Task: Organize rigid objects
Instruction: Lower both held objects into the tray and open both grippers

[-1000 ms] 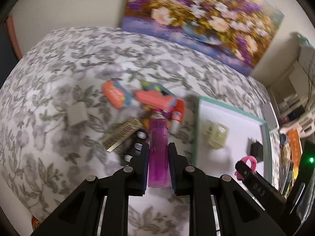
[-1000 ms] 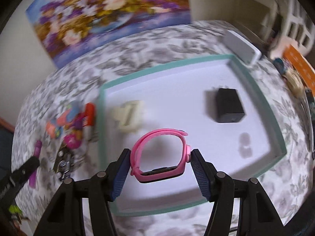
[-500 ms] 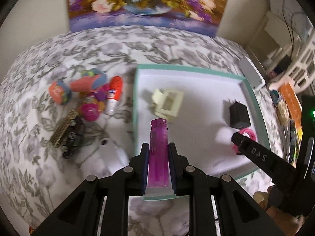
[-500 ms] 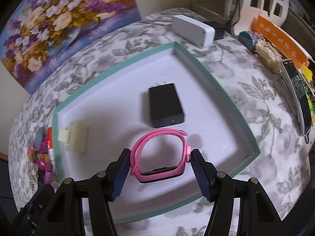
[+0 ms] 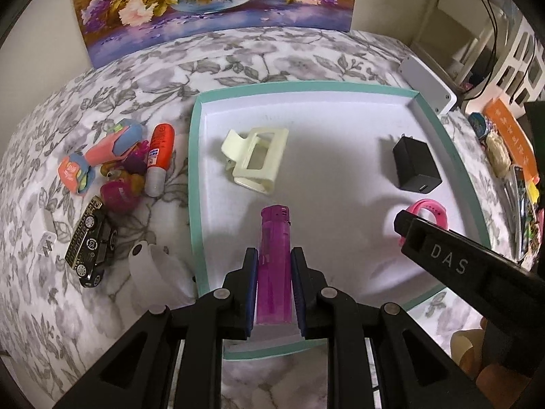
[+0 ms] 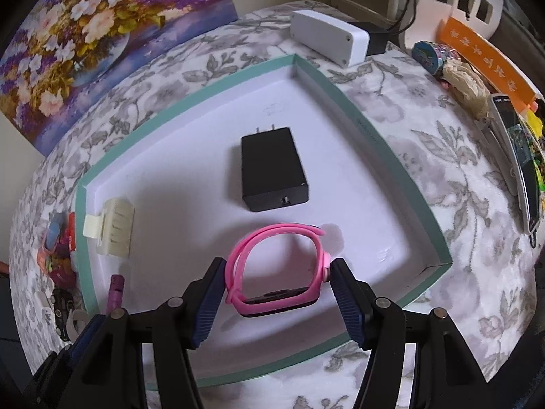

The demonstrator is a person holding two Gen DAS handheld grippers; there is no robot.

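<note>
Both hands have carried their loads in over the tray [image 5: 196, 184] since a second ago, when the left gripper [image 5: 273, 286] hung above the clutter on the floral-covered counter [image 5: 238, 54]. Its jaws are now clamped narrow on the purple lighter [image 5: 274, 255], gripped along its long sides so the cap points ahead into the tray's near part, just short of the cream hair clip [image 5: 255, 160]. Held lengthwise this way, it would likely come to rest flat on the white floor rather than tip over.

In its own view the right gripper [image 6: 276, 289] has its jaws at a middling spread, pressing the two sides of the pink watch [image 6: 277, 269]; the band stands as an upright loop, just this side of the black charger [image 6: 272, 173]. It hangs low over the tray's right part, well apart from the lighter, so the two should not collide on release.

Outside the tray on the left lie a toy car [image 5: 89, 245], a red tube [image 5: 159, 156] and assorted pink pieces, not yet sorted.
</note>
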